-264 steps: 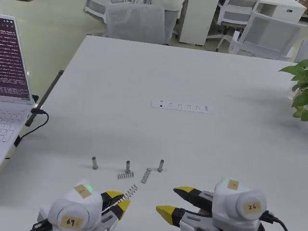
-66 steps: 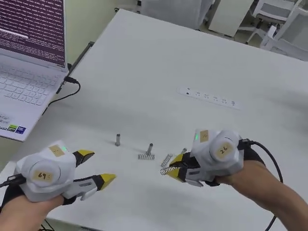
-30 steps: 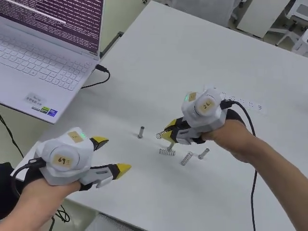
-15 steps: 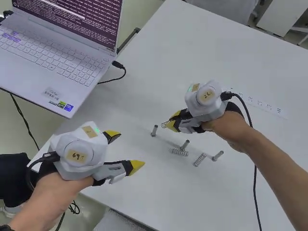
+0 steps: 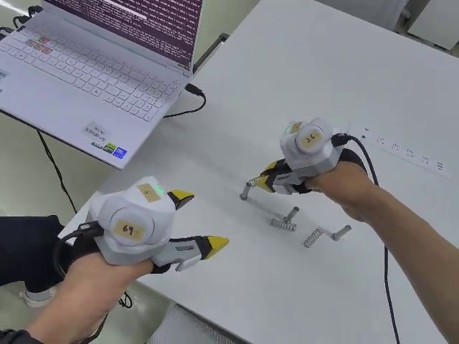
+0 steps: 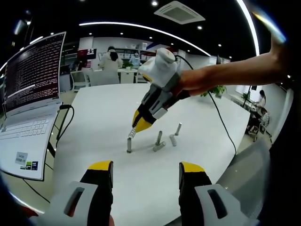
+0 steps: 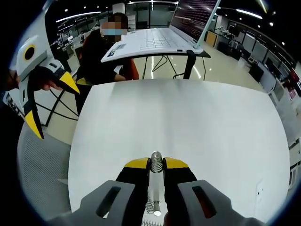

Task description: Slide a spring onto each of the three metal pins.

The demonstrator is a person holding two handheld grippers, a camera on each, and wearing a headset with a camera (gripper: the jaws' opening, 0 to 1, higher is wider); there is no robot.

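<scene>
Table: white table (image 5: 301, 64), with a broad bare top from the pins out to the power strip (image 5: 401, 150); its near edge runs under the left gripper.
Laptop: the open laptop (image 5: 107, 64) sits off the table's left edge, well apart from the pins.
Left gripper: the left gripper (image 5: 204, 218) has its jaws wide apart with nothing between them, and hovers at the near edge, well apart from the pins.
Right gripper: the right gripper (image 5: 264, 180) is clamped on the held spring (image 5: 252, 182), tips angled down.
Held spring: its lower end is just at the top of the left pin (image 5: 245, 191); I cannot tell if it is threaded on.
Pins: 3 upright in a row, the left pin, the middle pin (image 5: 291, 214) and the right pin (image 5: 341, 232), both of these bare.
Loose springs: 2 lie flat. The second spring (image 5: 283, 225) is at the middle pin's foot, and the third spring (image 5: 313, 236) lies between the middle and right pins.
</scene>
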